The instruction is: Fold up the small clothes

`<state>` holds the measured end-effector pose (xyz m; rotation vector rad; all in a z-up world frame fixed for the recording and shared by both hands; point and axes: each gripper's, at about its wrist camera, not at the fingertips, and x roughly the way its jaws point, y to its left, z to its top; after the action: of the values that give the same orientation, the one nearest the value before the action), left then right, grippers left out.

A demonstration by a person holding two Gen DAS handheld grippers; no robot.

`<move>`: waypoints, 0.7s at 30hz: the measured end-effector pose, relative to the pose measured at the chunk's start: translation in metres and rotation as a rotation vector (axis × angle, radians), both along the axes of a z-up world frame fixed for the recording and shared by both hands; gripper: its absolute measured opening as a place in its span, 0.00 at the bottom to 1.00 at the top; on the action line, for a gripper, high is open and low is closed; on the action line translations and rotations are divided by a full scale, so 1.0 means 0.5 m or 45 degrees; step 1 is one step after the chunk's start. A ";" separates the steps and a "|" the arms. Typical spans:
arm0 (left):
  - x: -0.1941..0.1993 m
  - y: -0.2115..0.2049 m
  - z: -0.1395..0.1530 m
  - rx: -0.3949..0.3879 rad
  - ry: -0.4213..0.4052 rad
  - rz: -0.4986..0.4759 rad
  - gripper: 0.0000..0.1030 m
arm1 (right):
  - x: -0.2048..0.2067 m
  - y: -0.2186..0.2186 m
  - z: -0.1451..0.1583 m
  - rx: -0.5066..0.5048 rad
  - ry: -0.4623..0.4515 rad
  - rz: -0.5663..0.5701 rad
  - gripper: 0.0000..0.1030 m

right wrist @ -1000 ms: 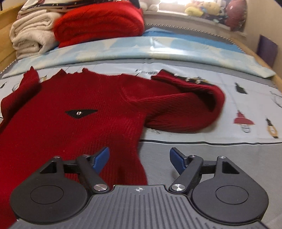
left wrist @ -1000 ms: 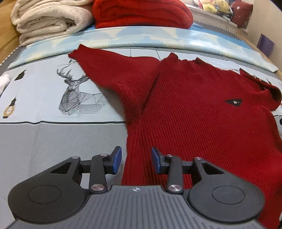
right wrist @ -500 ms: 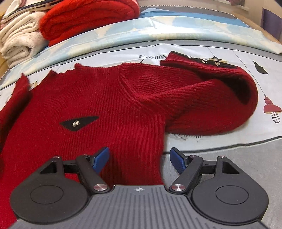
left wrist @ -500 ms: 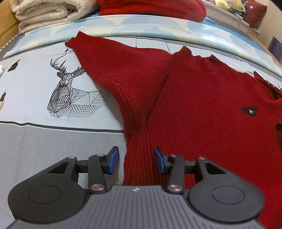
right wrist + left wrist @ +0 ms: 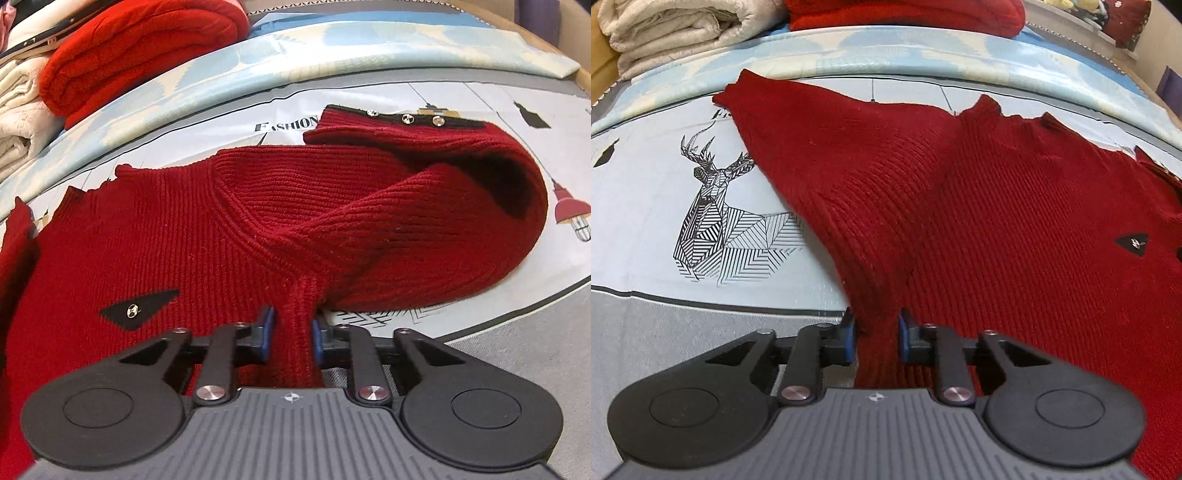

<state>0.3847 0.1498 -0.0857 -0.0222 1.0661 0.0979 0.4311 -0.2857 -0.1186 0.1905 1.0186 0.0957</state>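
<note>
Red knit sweater [image 5: 1015,229] side edges pinched between both closing tongs, left [image 5: 874,338] and right [image 5: 292,336]

A bed [image 5: 701,325] with a grey and pale-blue printed sheet [image 5: 480,99] fills the scene. Folded cream blankets [image 5: 676,33] and a red blanket [image 5: 140,48] are stacked at its far edge.

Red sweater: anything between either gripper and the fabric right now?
Nothing visible. The left gripper is closing with the red sweater side edge bunched between its pads, and the right gripper is closing the same way on the opposite side edge. No other item sits in either pinch.
</note>
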 end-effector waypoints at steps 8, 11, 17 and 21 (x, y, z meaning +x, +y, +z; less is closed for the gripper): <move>0.028 -0.010 -0.002 0.025 -0.032 0.017 0.20 | -0.002 -0.003 0.013 -0.034 -0.042 -0.013 0.14; 0.041 -0.019 -0.004 0.032 -0.052 0.018 0.20 | -0.002 -0.015 0.019 -0.024 -0.052 -0.043 0.12; 0.072 -0.049 -0.005 0.059 -0.123 -0.028 0.19 | -0.008 -0.047 0.029 -0.047 -0.062 -0.114 0.10; 0.088 -0.072 -0.005 0.051 -0.190 -0.053 0.19 | -0.009 -0.076 0.036 -0.108 -0.078 -0.195 0.10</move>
<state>0.4288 0.1139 -0.0879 0.0283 0.9150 0.0787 0.4264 -0.3239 -0.1005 0.1862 0.9423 -0.0805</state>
